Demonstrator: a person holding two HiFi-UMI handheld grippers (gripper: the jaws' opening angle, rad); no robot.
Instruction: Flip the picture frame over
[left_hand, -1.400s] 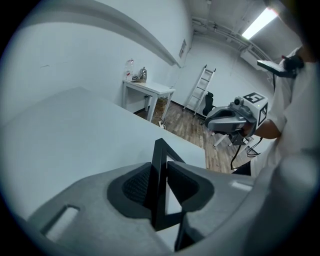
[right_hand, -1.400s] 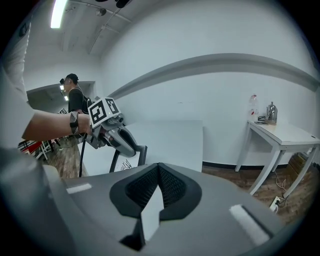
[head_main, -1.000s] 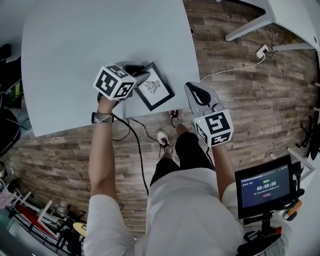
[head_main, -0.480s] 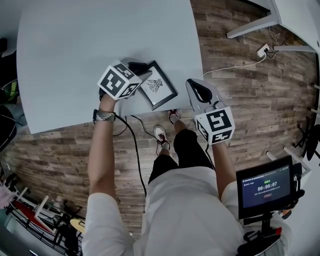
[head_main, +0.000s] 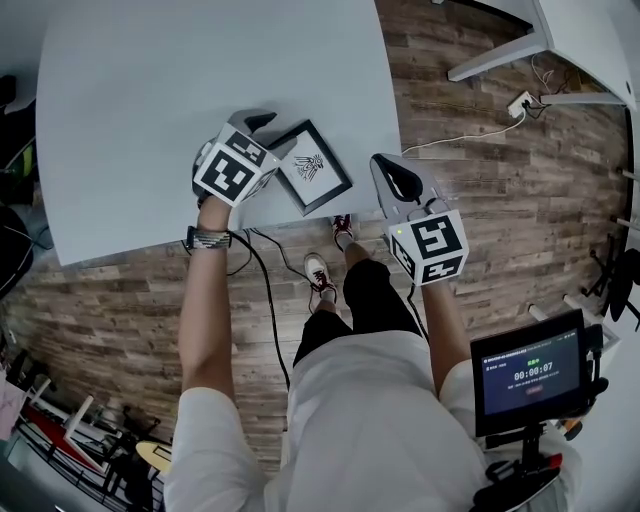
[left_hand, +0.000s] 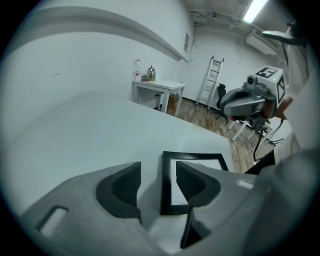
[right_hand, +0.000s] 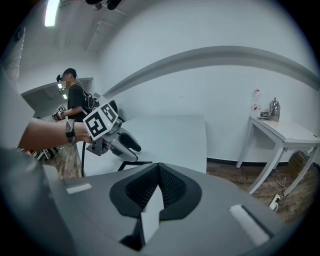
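A: Start at the left gripper (left_hand: 157, 172). Jaws?

B: Opening, already well apart. Between the dark ribbed pads (left_hand: 125, 185), only the left edge of the black square picture frame with white mat (left_hand: 165, 185). No pad pressing on it, nothing gripped.

A: Position of the frame?

B: Flat on the pale grey-blue table (head_main: 180, 80), picture side up, a small dark drawing showing on the mat. Close to the table's near edge, not far from the right-hand corner. Turned cornerwise in the head view, with the left gripper (head_main: 268, 135) at its left side and the marker cube back toward the wrist.

A: And the right gripper (right_hand: 159, 170)?

B: Jaws closed, pads meeting at the tips, nothing between them. Held just off the table's near corner in the head view (head_main: 392, 178), over the brown wood-plank floor (head_main: 480, 230). To the right of the frame, not touching it.

A: Further out?

B: Black cable (head_main: 268, 300) trailing from the left hand down across the floor. Dark band (head_main: 205, 237) on the left wrist. Small black screen with a timer (head_main: 528, 375) at lower right. White side table (right_hand: 280, 131) against the wall in the right gripper view, with a bottle and a shiny metal vessel on top. Ladder (left_hand: 211, 80) standing beyond in the left gripper view.
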